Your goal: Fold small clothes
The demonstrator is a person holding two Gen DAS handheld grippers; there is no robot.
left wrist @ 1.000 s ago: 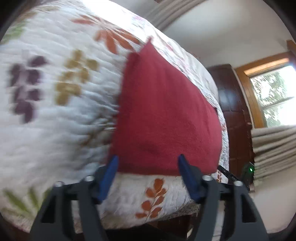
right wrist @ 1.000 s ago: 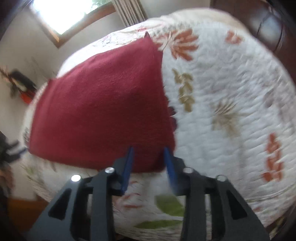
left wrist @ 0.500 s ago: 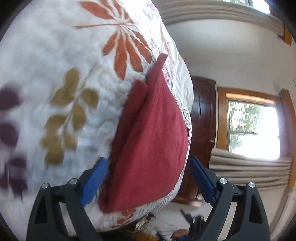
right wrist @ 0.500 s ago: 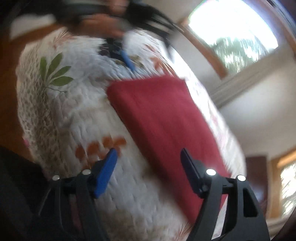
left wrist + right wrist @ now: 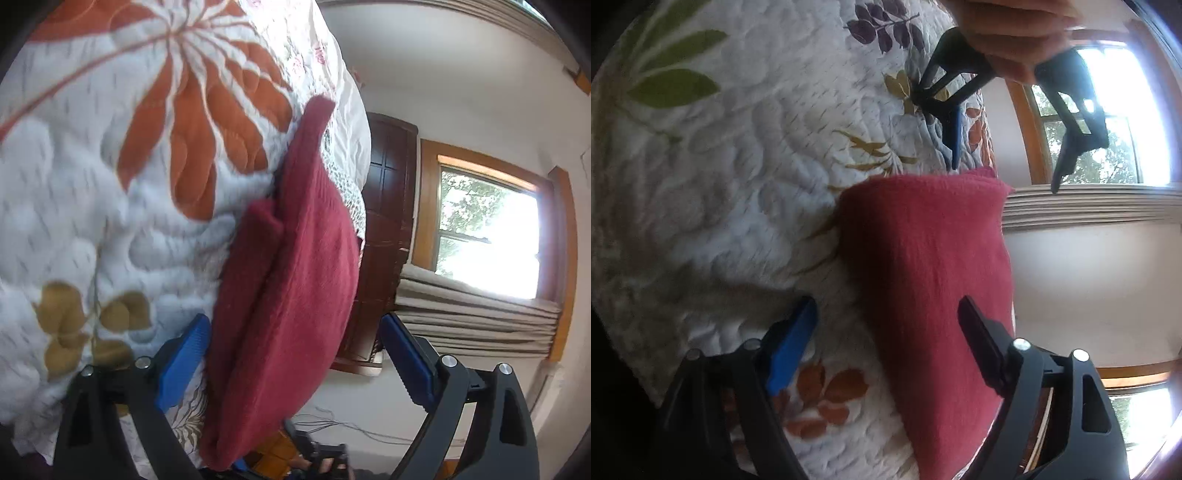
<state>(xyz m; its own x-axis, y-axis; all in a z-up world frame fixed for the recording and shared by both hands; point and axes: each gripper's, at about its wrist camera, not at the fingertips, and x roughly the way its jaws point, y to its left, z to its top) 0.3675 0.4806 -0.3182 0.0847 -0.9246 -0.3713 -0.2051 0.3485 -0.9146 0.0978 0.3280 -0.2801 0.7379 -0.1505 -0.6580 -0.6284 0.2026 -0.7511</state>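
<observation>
A dark red folded cloth (image 5: 288, 280) lies flat on the leaf-patterned quilt (image 5: 110, 206), with a thinner layer showing along its left edge. My left gripper (image 5: 295, 350) is open, and its blue pads (image 5: 184, 354) straddle the cloth's near end without touching it. In the right wrist view the same cloth (image 5: 923, 273) runs away from me. My right gripper (image 5: 886, 343) is open at its near end. The left gripper (image 5: 1004, 166), held by a hand (image 5: 1015, 37), hangs open over the far end.
The quilt (image 5: 720, 184) covers a bed whose edge drops off just right of the cloth. Beyond it are a dark wooden door (image 5: 388, 221), a window (image 5: 487, 236) with bunched curtains (image 5: 472, 314), and cables on the floor (image 5: 351, 428).
Both grippers have swung from the cloth's long side to its two opposite ends and come low and close. The right gripper's fingers opened wider. The cloth has stayed flat.
</observation>
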